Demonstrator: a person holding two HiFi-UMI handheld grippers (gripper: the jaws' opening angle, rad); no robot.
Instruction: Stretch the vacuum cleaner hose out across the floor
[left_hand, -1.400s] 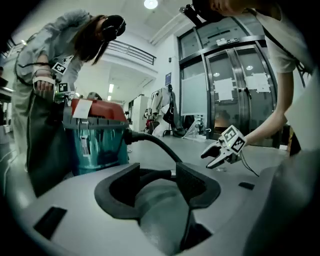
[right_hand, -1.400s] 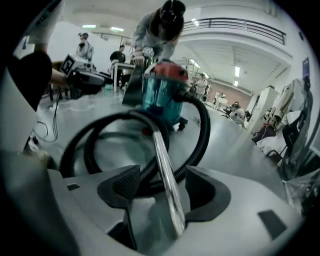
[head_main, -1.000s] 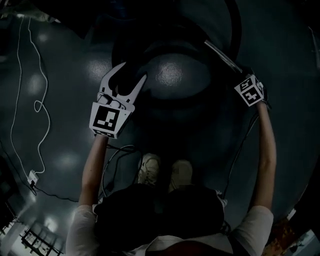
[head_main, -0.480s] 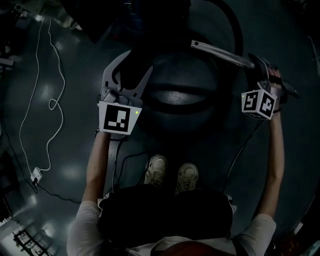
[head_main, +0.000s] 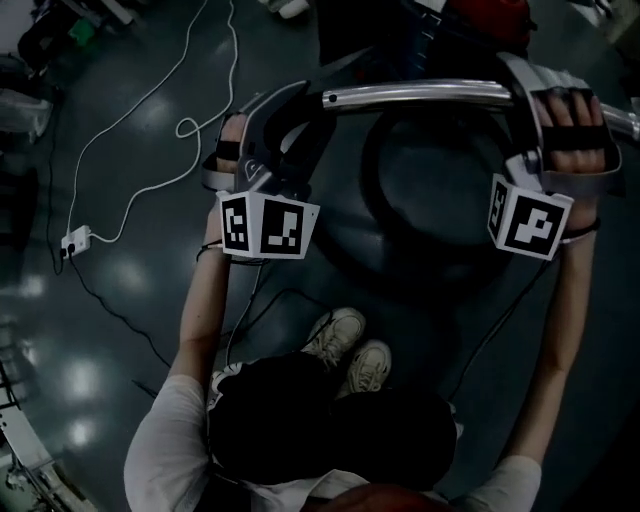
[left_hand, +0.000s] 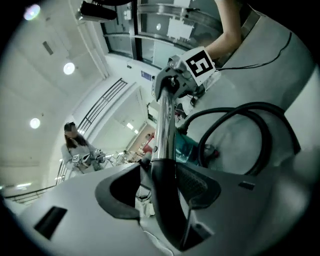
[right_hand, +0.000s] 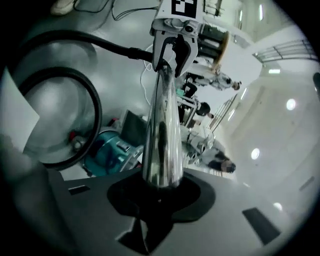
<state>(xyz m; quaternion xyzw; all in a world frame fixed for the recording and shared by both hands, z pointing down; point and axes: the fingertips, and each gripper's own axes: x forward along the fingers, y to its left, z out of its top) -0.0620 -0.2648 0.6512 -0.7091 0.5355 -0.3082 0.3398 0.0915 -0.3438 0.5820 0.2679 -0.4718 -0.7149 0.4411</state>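
holding tube (head_main: 415, 95) level, long axis left to right: left gripper (head_main: 295, 120) clamped on black hose end, right gripper (head_main: 535, 110), just closed further, pinching chrome end. hose (left_hand: 240, 106) coiled on floor (head_main: 150, 300) below, nearer left.

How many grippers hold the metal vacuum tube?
2. On the metal tube, the left gripper clamps the black left end; the right gripper, jaws just closed, clamps the right end.

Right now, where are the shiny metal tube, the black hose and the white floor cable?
Metal tube (head_main: 420, 95): head view, mid-length.
Black hose (right_hand: 97, 117): right gripper view, right side of its loop.
White cable (head_main: 76, 240): head view, its plug block.
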